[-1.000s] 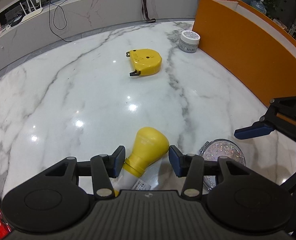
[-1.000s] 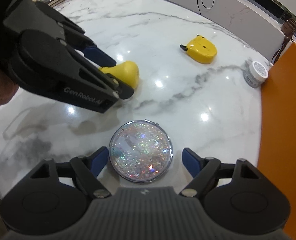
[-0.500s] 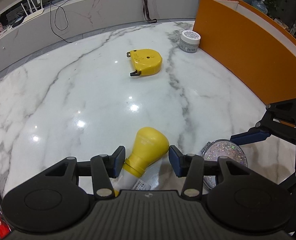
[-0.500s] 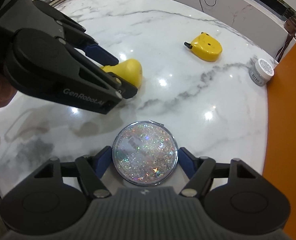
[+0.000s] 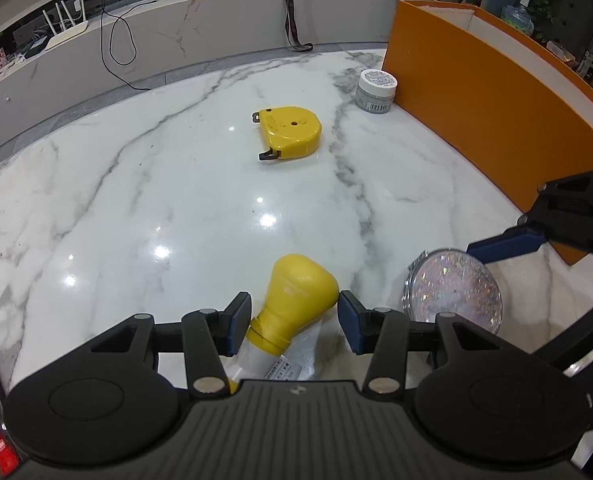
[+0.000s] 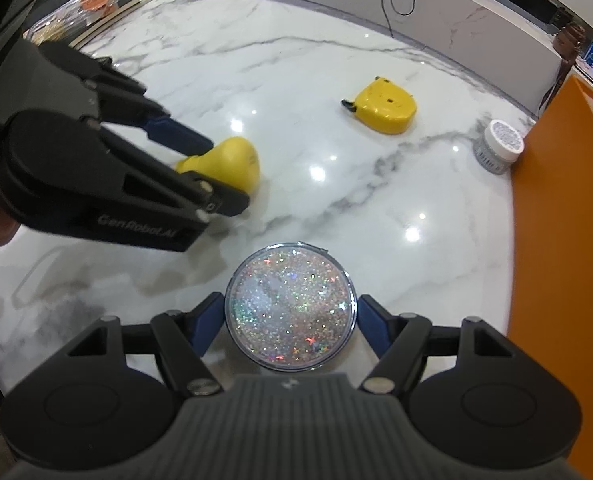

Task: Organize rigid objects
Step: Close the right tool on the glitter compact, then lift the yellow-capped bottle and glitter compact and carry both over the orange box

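The right gripper (image 6: 289, 320) clamps the glitter compact (image 6: 289, 307) by its rim — likely bound for the orange box (image 5: 492, 92) beside it. The left gripper (image 5: 294, 322) straddles the yellow-capped bottle (image 5: 296, 296), jaws open — set to close on its neck.

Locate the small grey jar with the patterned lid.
The small grey jar stands on the marble counter against the orange box, far right in both views, right of the yellow tape measure.
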